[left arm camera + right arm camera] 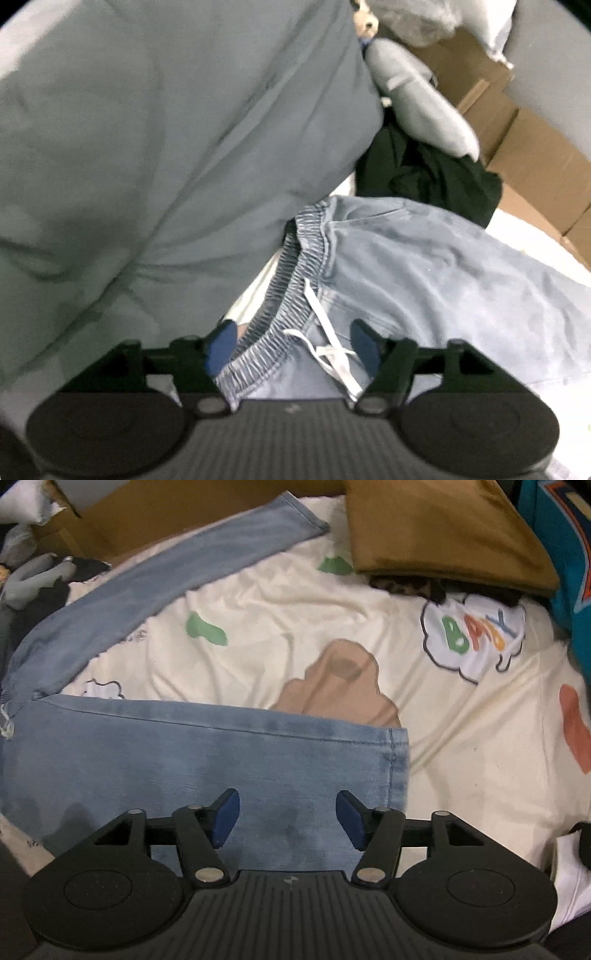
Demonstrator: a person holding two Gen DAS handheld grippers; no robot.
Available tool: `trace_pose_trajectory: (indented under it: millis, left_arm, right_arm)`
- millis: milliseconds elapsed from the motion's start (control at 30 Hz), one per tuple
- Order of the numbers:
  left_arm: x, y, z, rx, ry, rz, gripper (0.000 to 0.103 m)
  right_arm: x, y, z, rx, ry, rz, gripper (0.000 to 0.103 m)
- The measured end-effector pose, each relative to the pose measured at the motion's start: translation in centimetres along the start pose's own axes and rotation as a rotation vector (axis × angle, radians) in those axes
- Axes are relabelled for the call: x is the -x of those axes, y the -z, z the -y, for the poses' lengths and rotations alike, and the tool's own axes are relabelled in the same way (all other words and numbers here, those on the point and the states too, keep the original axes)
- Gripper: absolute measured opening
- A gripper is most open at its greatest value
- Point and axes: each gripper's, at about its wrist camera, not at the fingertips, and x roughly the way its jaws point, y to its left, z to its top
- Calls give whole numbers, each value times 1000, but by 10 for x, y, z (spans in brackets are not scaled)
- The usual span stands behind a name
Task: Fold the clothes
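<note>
Both grippers, left (pixel 291 345) over the waistband and right (pixel 287 819) over a leg near its hem, hang with jaws apart, grasping nothing, above the denim trousers (pixel 207 753) spread flat on the printed sheet (pixel 461 738) (legs still splayed), so the next move looks like pinching one leg and laying it over the other.

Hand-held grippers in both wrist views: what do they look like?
The left hand-held gripper and right hand-held gripper look alike: a black ribbed body with two round discs, black linkage arms joined by silver pins, and two fingers tipped with blue pads. A small pale mark sits at the body's centre. No cables, sleeves or hands show.
</note>
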Motion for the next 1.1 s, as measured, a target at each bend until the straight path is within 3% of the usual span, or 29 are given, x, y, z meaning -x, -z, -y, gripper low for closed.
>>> trace_pose_trajectory:
  millis: [100, 233, 533, 700, 1100]
  left_arm:
    - [24, 8, 4, 26, 12, 9, 80]
    - [46, 16, 13, -16, -24, 42, 83]
    - [74, 41, 21, -37, 11, 58, 87]
    - [73, 70, 26, 26, 68, 40, 87]
    - [28, 160, 36, 122, 57, -85, 86]
  right_arm:
    - [12, -5, -1, 23, -6, 20, 74]
    - [23, -11, -3, 20, -6, 55, 84]
    - [56, -21, -7, 22, -28, 142, 87]
    - [66, -19, -10, 60, -52, 158, 87]
    - [65, 12, 4, 122, -75, 123, 85]
